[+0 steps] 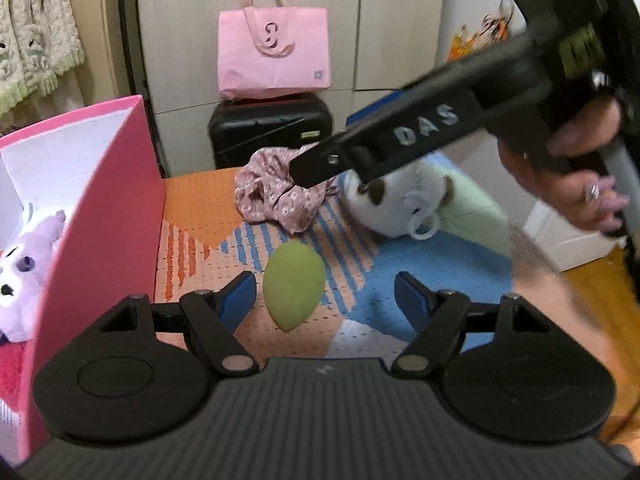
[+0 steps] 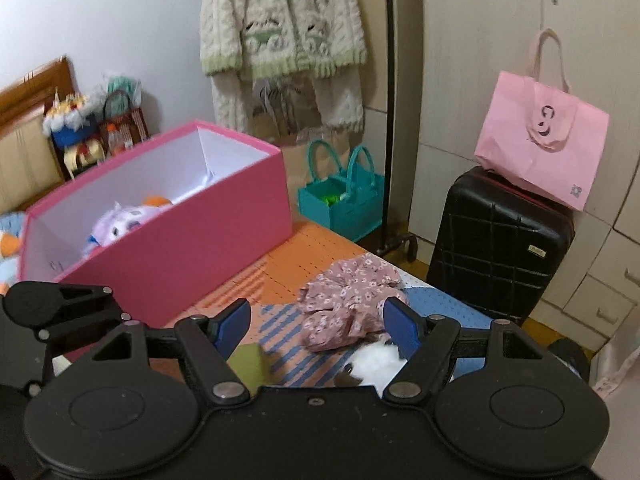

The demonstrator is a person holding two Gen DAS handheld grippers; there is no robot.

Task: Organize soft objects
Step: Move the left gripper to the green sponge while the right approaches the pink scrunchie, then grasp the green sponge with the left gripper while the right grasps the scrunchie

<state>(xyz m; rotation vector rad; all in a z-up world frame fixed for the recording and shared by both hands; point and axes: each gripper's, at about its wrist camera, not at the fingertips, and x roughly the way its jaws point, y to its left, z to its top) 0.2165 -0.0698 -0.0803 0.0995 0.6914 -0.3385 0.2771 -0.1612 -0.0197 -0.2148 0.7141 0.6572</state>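
A bright patterned mat holds a green sponge, a flowery cloth and a white plush beside a pink box, both the left gripper and right gripper gape empty, and only the right view shows the teal bag.

Patterned mat with green sponge, floral cloth, plush, pink box.

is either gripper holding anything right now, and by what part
Nothing is held. The left gripper is open above the green sponge; the right gripper is open above the floral scrunchie.
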